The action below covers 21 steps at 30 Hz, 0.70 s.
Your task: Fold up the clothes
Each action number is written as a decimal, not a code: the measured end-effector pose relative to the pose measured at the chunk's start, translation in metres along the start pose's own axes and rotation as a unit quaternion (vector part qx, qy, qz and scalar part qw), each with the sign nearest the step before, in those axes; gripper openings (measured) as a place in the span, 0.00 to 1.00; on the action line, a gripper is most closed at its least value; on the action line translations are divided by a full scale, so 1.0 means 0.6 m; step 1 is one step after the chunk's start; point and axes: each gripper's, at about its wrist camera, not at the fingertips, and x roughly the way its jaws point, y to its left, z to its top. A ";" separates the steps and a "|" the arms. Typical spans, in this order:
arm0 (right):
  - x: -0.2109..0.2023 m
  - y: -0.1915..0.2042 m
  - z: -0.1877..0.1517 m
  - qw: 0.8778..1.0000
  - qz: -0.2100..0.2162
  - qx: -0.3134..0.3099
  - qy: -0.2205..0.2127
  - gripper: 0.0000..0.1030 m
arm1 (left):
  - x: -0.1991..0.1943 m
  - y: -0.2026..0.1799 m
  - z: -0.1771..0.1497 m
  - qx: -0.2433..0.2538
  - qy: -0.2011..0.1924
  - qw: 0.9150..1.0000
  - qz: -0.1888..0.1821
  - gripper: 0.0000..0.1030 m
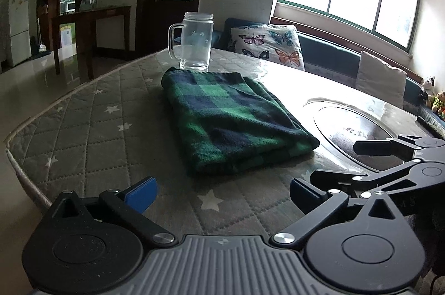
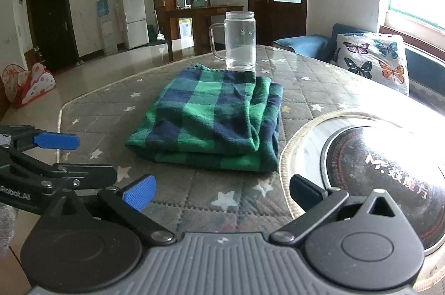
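Quilted star-patterned padding is seen covering the table (image 2: 178,200), on which a green and navy checked cloth (image 2: 211,122) is laid folded into a thick rectangle. Just behind it a glass mug (image 2: 240,40) is stood upright. Both the left tool (image 1: 222,192) and the right tool (image 2: 221,190) are held apart, nothing gripped, short of the cloth

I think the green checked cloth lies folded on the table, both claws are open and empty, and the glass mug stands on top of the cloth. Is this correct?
Not quite. The glass mug stands on the table just behind the cloth, not on top of it; the right wrist view shows this. The rest holds: the cloth lies folded, and the left claw and right claw are open and empty.
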 end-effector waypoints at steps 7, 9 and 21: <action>-0.006 0.005 -0.009 1.000 -0.007 0.004 0.001 1.00 | -0.008 -0.005 -0.008 -0.004 0.002 1.000 0.008 1.00; -0.007 0.006 -0.012 1.000 -0.009 0.004 0.001 1.00 | -0.009 -0.007 -0.010 -0.005 0.003 1.000 0.010 1.00; -0.017 0.009 -0.022 1.000 -0.017 0.004 0.001 1.00 | -0.019 -0.016 -0.021 -0.005 0.003 1.000 0.019 1.00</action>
